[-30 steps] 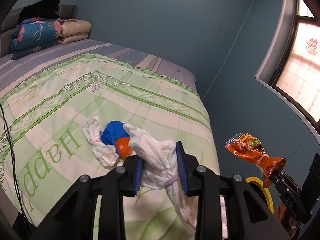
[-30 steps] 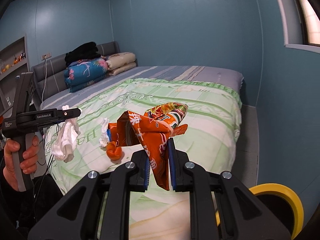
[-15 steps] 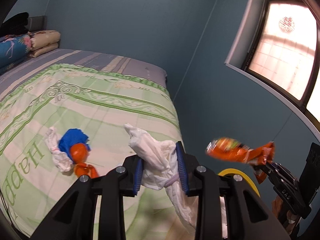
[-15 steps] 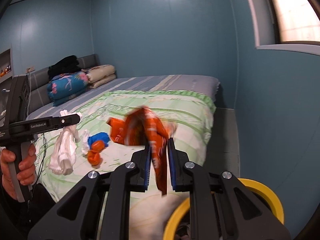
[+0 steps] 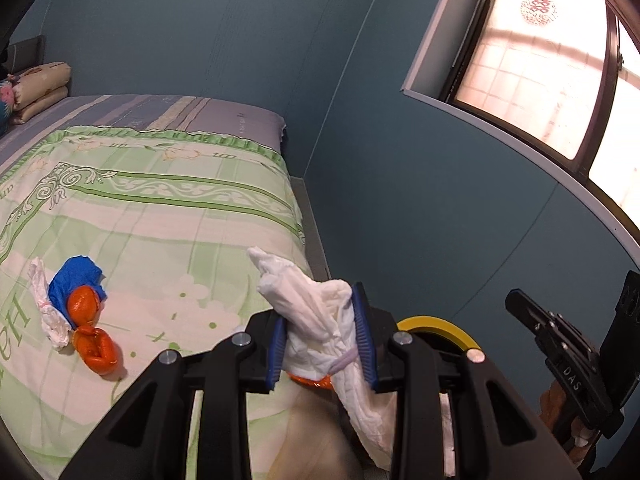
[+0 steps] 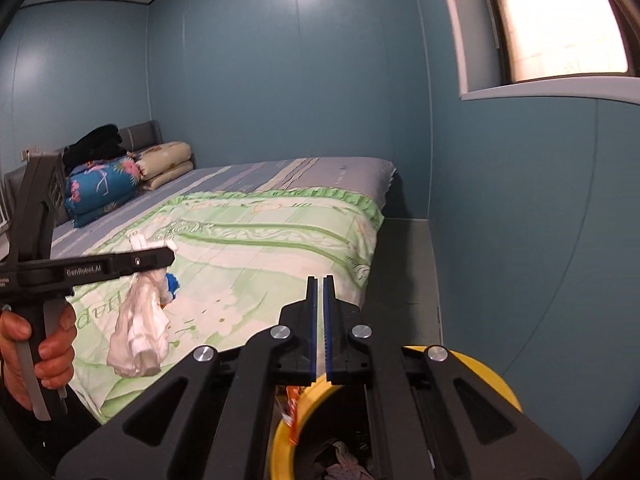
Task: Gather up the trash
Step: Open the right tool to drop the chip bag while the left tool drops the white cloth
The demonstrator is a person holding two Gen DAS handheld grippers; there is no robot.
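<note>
My left gripper (image 5: 318, 302) is shut on a crumpled white bundle (image 5: 308, 320), which hangs from it over the bed's edge and also shows in the right wrist view (image 6: 140, 336). My right gripper (image 6: 321, 280) hovers above a yellow-rimmed bin (image 6: 480, 364), its jaws shut with nothing between them. An orange snack wrapper (image 6: 293, 404) lies inside the bin at its rim. On the green bedspread (image 5: 180, 208) a small pile of blue, orange and white trash (image 5: 80, 308) lies to the left of my left gripper.
The bin (image 5: 436, 322) stands on the floor between the bed's corner and the blue wall. Folded quilts (image 6: 104, 188) are stacked at the headboard. A window (image 5: 540, 72) is set high in the right wall. A hand (image 6: 44, 344) grips the left tool.
The right gripper let the orange wrapper go; it now lies in the bin, and the jaws have closed empty. Both grippers swung right, towards the bin, the left still carrying the white bundle.
</note>
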